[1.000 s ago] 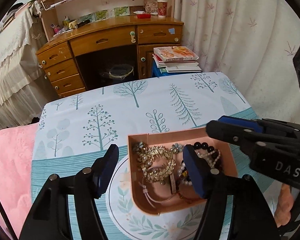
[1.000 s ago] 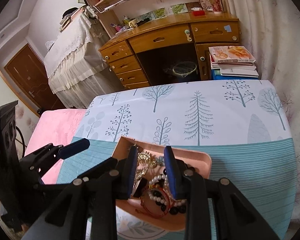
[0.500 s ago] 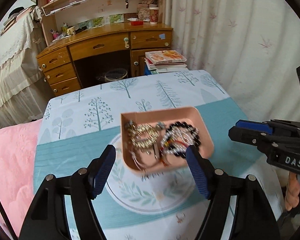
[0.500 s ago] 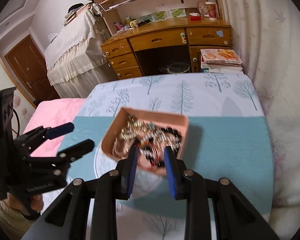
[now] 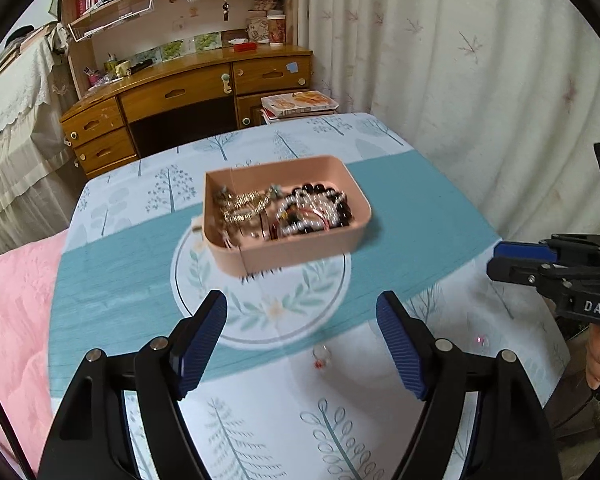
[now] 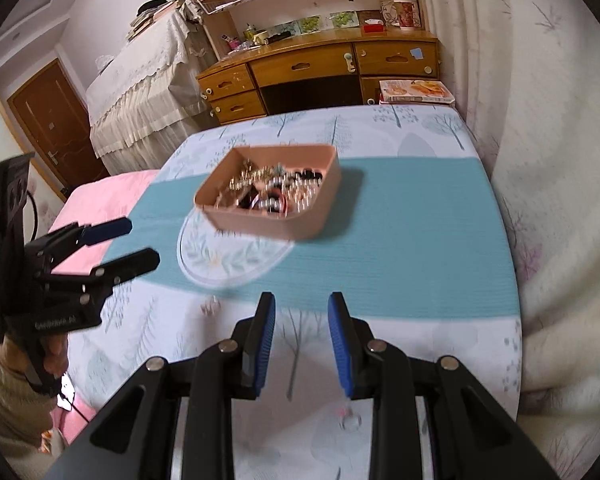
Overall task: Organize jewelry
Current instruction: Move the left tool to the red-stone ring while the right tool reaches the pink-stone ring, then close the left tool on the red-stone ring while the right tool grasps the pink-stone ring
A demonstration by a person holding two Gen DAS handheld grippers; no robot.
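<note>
**Pink tray of jewelry on a table, two grippers held back from it**

A pink tray (image 5: 296, 246) sits on a table covered by a tree-print cloth (image 5: 400, 216). It rests partly over a round leaf design, on the teal band. Inside lies tangled jewelry (image 5: 284, 210): gold chains at the left, dark and pearl beads at the right. The left gripper (image 5: 302, 338) hovers near the tray; its jaws are opening, nothing between them. The right gripper (image 6: 301, 338) hangs well apart from the tray, jaws a little apart and empty. A small ring (image 5: 321, 356) lies on the cloth near both. A wooden desk (image 5: 188, 92) stands behind.
</note>
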